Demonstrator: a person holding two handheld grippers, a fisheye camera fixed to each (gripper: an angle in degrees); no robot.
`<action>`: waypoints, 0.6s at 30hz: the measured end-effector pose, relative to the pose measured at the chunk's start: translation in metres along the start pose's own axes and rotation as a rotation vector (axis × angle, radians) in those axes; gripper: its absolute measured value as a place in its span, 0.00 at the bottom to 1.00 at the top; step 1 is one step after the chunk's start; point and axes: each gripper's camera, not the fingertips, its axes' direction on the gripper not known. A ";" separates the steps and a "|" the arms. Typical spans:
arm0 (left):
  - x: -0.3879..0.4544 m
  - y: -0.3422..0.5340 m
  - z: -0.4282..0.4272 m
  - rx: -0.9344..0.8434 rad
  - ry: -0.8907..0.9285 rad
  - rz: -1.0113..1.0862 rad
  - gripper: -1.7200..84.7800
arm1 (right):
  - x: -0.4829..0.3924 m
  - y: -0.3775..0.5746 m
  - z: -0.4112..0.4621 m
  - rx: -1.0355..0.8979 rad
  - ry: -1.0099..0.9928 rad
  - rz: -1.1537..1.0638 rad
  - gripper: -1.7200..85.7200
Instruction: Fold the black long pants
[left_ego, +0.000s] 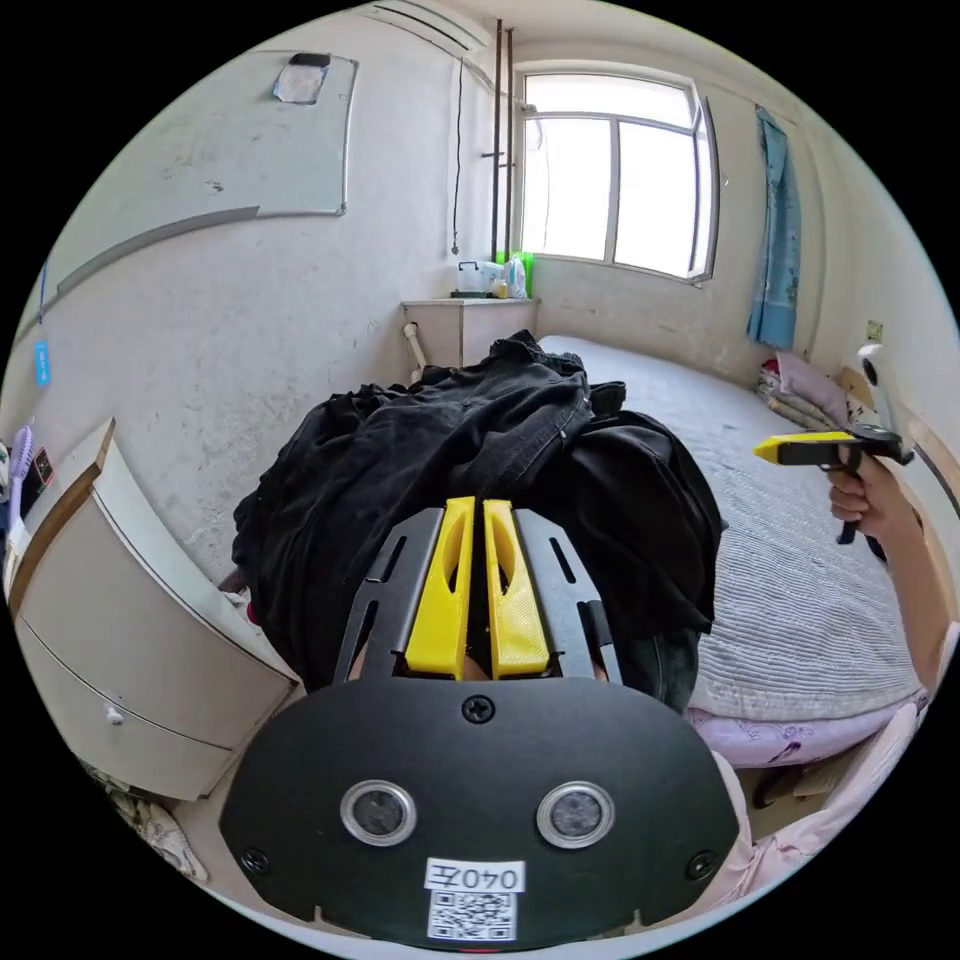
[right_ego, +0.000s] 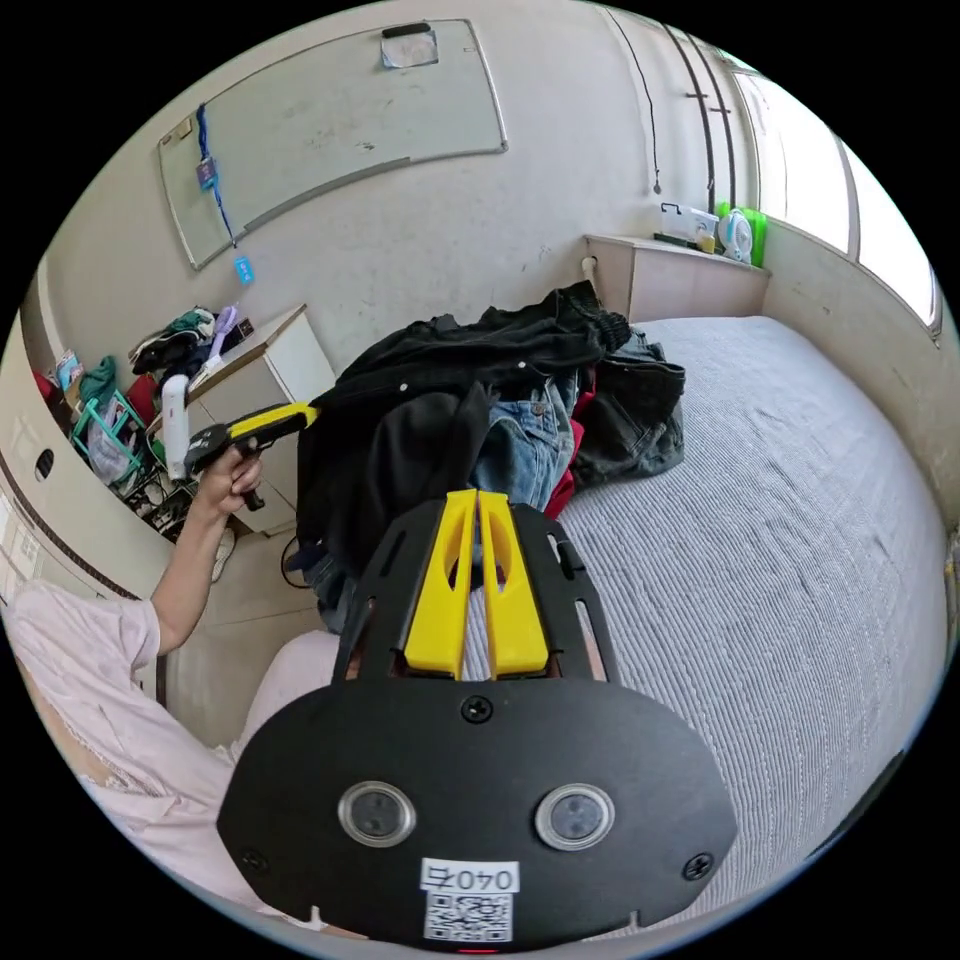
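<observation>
Pile of clothes (left_ego: 470, 480) at the bed's (right_ego: 760, 520) wall-side edge: left tongs (left_ego: 478, 510) nearest, right tongs (right_ego: 478, 505) farther, both closed, empty, pants unidentifiable within.

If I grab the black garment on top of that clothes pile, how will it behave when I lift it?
The black garment will probably go limp and hang in folds, since it lies crumpled over the clothes pile. It likely snags the jeans tangled beneath. It drapes past the bed edge, so a pull may slide it off.
</observation>
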 end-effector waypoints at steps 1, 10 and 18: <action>-0.007 0.003 -0.011 0.012 0.008 0.004 0.01 | 0.011 -0.017 0.011 0.014 -0.025 0.030 0.11; -0.025 0.032 -0.080 0.052 0.008 0.098 0.01 | 0.118 -0.087 0.096 -0.005 -0.454 0.484 0.19; -0.022 0.064 -0.120 0.115 0.018 0.094 0.01 | 0.146 -0.079 0.150 -0.093 -0.557 0.679 0.17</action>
